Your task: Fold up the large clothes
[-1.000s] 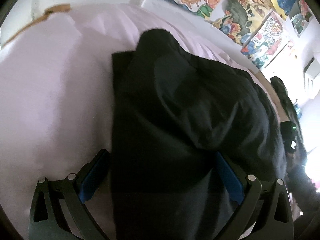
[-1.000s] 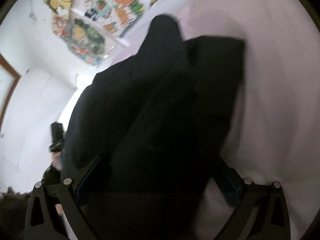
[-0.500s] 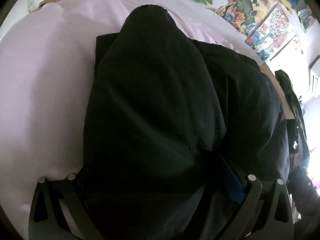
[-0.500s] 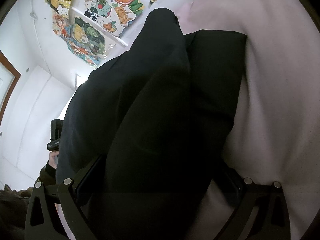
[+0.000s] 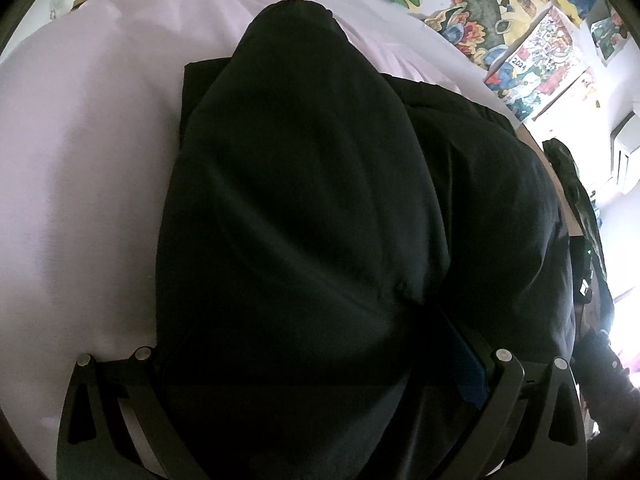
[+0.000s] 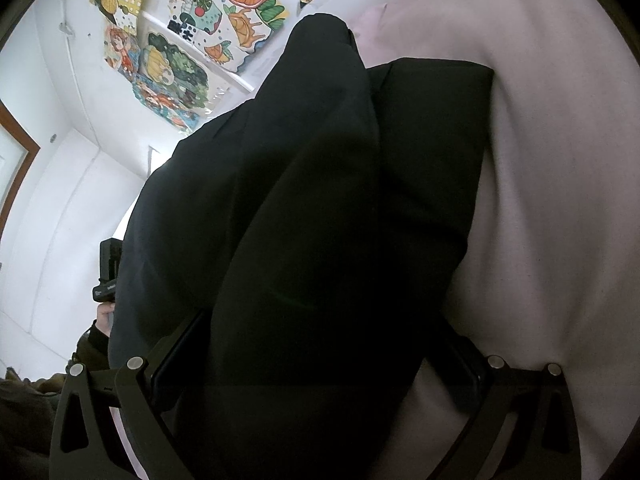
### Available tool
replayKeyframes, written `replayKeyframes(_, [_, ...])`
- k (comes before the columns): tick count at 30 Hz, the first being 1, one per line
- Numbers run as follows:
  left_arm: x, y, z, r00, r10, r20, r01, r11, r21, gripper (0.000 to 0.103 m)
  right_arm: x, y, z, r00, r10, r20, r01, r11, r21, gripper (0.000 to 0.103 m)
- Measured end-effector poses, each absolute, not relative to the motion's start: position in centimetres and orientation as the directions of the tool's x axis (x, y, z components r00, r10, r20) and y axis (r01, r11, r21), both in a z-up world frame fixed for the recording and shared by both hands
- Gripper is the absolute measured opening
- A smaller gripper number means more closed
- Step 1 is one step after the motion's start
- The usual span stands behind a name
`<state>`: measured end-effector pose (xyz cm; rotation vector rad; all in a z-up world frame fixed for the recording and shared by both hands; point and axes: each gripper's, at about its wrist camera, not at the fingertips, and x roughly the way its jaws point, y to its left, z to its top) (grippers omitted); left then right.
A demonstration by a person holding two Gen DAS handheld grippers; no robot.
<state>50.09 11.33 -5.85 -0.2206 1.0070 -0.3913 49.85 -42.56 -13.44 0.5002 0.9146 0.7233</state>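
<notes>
A large black garment [image 5: 304,208] lies on a pale pink bed sheet [image 5: 80,168], with a lifted layer bulging toward the camera. My left gripper [image 5: 312,344] has its jaws wide apart, and the cloth fills the gap and covers the left finger. Only the right finger's blue pad [image 5: 472,372] shows. In the right wrist view the same garment [image 6: 320,200] drapes between the wide-apart fingers of my right gripper [image 6: 320,328], over the sheet [image 6: 552,200]. Both sets of fingertips are hidden under cloth.
Colourful posters [image 5: 532,64] hang on the white wall behind the bed, also seen from the right wrist as posters [image 6: 188,56]. A person's hand [image 6: 105,314] holds the other gripper's body [image 6: 107,268] at the garment's left edge. An air conditioner [image 5: 626,148] sits at far right.
Both grippers have moved forward over the bed with the raised black layer. The cloth now fills more of each view and has covered the left gripper's left finger.
</notes>
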Motion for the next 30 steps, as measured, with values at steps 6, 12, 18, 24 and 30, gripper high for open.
replayKeyframes(6, [50.4, 11.6, -6.3, 0.462, -0.438, -0.771, 0.219, 0.899, -0.38, 0.102, 50.1, -41.9, -13.1, 0.41, 0.707, -0.576, -0.334, 0.704, 0.627, 0.103])
replayKeyframes(12, [50.6, 11.9, -6.6, 0.465, -0.456, -0.759, 0.231, 0.89, -0.393, 0.102, 50.0, -41.4, -13.0, 0.42, 0.683, -0.598, -0.331, 0.728, 0.6, 0.102])
replayKeyframes(18, [50.6, 12.4, -6.7, 0.46, -0.464, -0.757, 0.23, 0.886, -0.404, 0.102, 50.0, -40.7, -11.9, 0.433, 0.657, -0.617, -0.307, 0.751, 0.584, 0.084])
replayKeyframes(24, [50.7, 12.2, -6.5, 0.457, -0.465, -0.758, 0.224, 0.885, -0.408, 0.102, 49.7, -40.9, -11.7, 0.444, 0.663, -0.603, -0.311, 0.745, 0.59, 0.073])
replayKeyframes(30, [50.0, 11.2, -5.5, 0.496, -0.41, -0.766, 0.202, 0.912, -0.357, 0.087, 49.2, -40.7, -10.9, 0.458, 0.645, -0.611, -0.322, 0.761, 0.563, 0.064])
